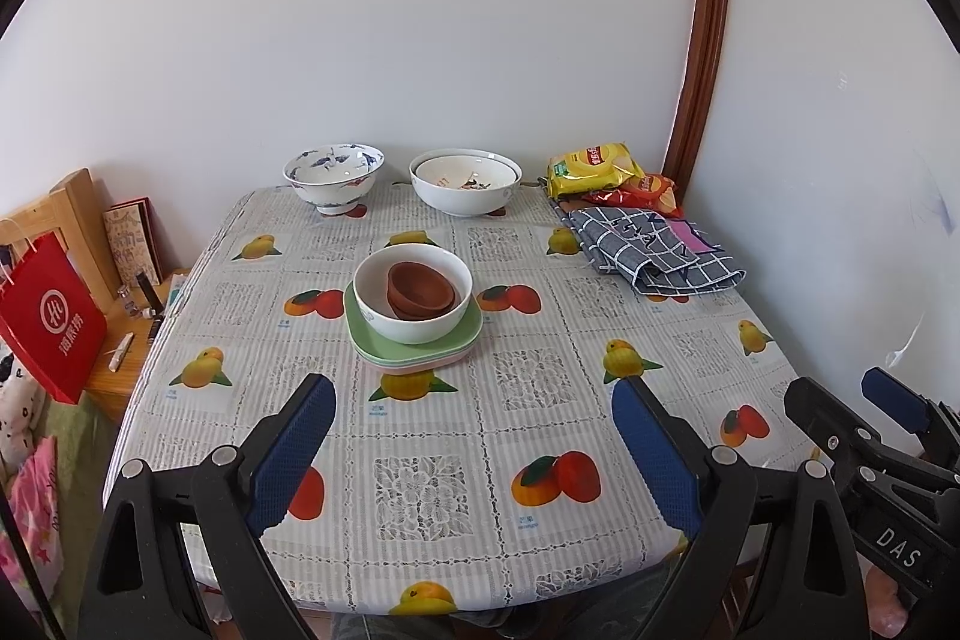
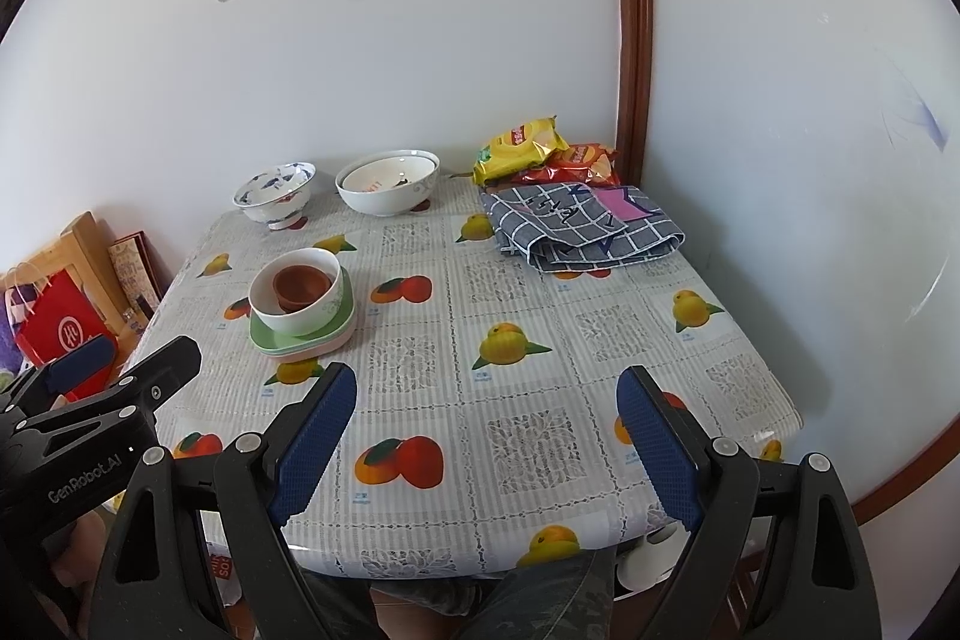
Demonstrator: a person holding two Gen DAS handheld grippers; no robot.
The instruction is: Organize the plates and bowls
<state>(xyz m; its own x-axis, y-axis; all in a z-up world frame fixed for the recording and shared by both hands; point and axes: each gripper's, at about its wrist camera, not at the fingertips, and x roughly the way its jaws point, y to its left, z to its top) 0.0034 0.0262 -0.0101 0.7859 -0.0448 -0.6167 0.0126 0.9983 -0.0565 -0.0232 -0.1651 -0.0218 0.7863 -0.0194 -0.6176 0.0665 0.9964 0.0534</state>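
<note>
A white bowl point(image 1: 414, 322) point(image 2: 300, 319) holding stacked brown bowls point(image 1: 420, 289) point(image 2: 302, 285) rests on a pile of green and pink plates point(image 1: 468, 334) point(image 2: 342, 331) in the middle of the table. At the back stand a blue-patterned bowl point(image 1: 333, 175) point(image 2: 274, 190) and nested white bowls point(image 1: 465, 187) point(image 2: 387, 187). My left gripper point(image 1: 474, 412) hovers open over the near table, short of the plate pile. My right gripper point(image 2: 486, 400) is open too, right of the pile, with nothing between its fingers. Each gripper shows at the edge of the other's view.
A fruit-print cloth covers the table point(image 1: 540, 370) point(image 2: 540, 340). Snack bags point(image 1: 594, 169) point(image 2: 522, 148) and a folded checked cloth point(image 1: 654, 247) point(image 2: 576, 226) lie at the back right. A red bag point(image 1: 51, 316) and a wooden chair point(image 1: 78, 214) stand left. Walls close the back and right.
</note>
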